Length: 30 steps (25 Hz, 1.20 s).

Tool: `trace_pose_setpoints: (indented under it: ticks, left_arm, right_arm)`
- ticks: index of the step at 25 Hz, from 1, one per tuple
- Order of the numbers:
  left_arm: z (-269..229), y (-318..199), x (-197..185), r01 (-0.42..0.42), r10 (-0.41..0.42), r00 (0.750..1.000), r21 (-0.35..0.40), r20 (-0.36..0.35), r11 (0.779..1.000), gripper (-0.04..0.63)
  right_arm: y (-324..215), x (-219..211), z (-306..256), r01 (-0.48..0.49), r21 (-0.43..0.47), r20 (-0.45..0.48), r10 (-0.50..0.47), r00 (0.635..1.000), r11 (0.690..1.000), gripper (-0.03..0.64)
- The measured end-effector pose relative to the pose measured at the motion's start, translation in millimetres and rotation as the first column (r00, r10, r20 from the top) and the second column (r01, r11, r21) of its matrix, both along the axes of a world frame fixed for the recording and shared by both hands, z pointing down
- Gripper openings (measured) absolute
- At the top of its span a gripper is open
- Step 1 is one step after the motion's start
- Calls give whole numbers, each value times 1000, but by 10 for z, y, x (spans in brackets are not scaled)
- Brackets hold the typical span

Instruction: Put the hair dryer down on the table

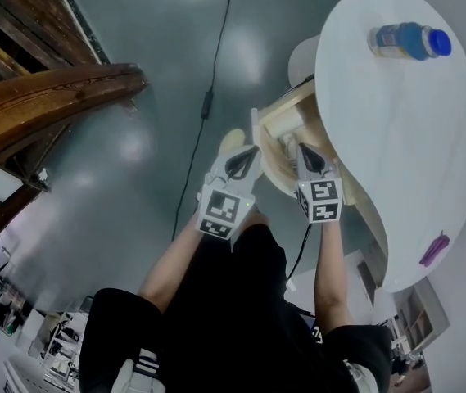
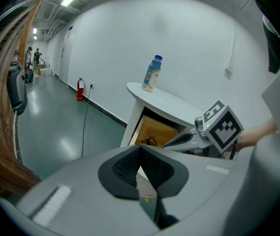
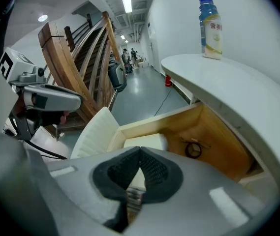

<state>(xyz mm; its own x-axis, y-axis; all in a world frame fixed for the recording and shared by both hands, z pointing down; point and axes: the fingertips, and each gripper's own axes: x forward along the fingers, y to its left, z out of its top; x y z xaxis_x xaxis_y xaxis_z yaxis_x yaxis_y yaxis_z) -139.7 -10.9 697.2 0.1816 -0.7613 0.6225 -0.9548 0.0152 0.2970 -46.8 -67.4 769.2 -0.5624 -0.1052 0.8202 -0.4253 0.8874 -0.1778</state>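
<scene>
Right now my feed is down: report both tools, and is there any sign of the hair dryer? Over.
Left tool shut, empty. Right tool shut, empty. No hair dryer in view. Bottle on table; drawer underneath open.

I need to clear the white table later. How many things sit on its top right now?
2. A blue-capped bottle stands near the far end of the tabletop; a small purple thing lies at its near edge. Little of the top looks hidden.
</scene>
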Motion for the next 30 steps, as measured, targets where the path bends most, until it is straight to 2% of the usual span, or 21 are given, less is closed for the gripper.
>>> trace_pose_setpoints:
  ticks: [5, 6, 7, 14, 18, 26, 30]
  left_arm:
    - [-12, -11, -67, 21, -21, 1000, 3, 2, 1000, 6]
    - [-16, -9, -82, 25, -25, 1000, 3, 2, 1000, 6]
    - [-20, -5, -97, 29, -29, 1000, 3, 2, 1000, 6]
    - [-21, 15, -125, 45, -45, 999, -1, -1, 999, 6]
    - [-13, 23, -130, 50, -50, 999, -1, -2, 999, 6]
    - [33, 36, -169, 64, -64, 998, -4, -6, 998, 6]
    - [40, 51, -194, 68, -68, 998, -3, -10, 998, 6]
  right_arm:
    - [18, -35, 150, 49, -8, -61, -49, 997, 999, 18]
    - [35, -44, 183, 62, -19, -73, -63, 995, 998, 75]
    - [56, -50, 216, 73, -35, -85, -75, 994, 997, 99]
    - [174, -39, 511, 127, -147, -166, -151, 974, 981, 220]
    - [206, -22, 685, 130, -203, -213, -174, 961, 970, 242]
    - [263, -42, 925, 165, -237, -278, -230, 933, 957, 252]
    - [265, -48, 991, 137, -274, -297, -219, 929, 952, 259]
